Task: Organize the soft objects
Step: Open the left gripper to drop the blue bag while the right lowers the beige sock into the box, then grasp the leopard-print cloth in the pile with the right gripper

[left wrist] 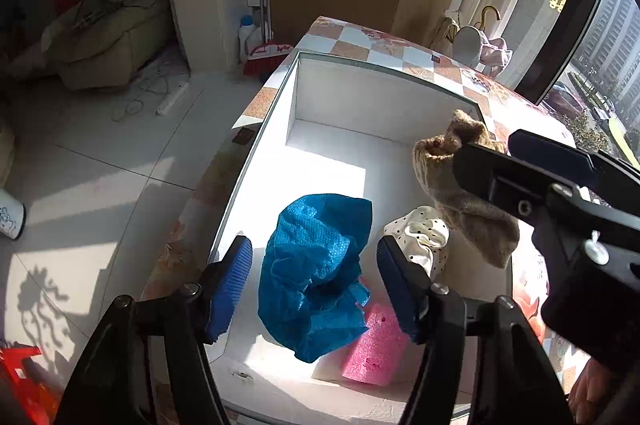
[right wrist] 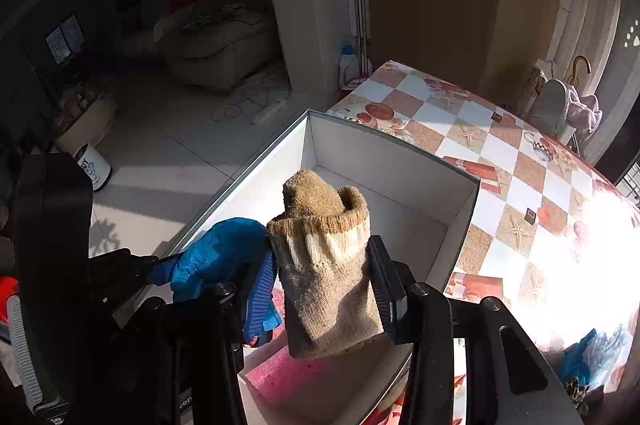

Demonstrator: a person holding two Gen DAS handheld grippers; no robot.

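Observation:
A white open box [left wrist: 360,65] stands on the checkered table. In it lie a crumpled blue shoe cover [left wrist: 316,273], a pink foam block [left wrist: 376,349] and a white polka-dot cloth [left wrist: 420,237]. My left gripper [left wrist: 314,249] hangs open over the box. The blue cover sits between its fingers, clear of both pads. My right gripper [right wrist: 322,257] holds a tan knitted sock [right wrist: 328,285] upright, cuff pointing away, with both pads against its sides. In the left wrist view the sock [left wrist: 452,201] hangs from the right gripper [left wrist: 486,145] above the box's right wall.
The table [right wrist: 500,165] stretches right of the box, with blue and dark small items [right wrist: 580,357] near its front right. White tiled floor [left wrist: 100,165] lies to the left. A red broom [left wrist: 266,53] leans by the wall. A hand [left wrist: 588,385] shows at bottom right.

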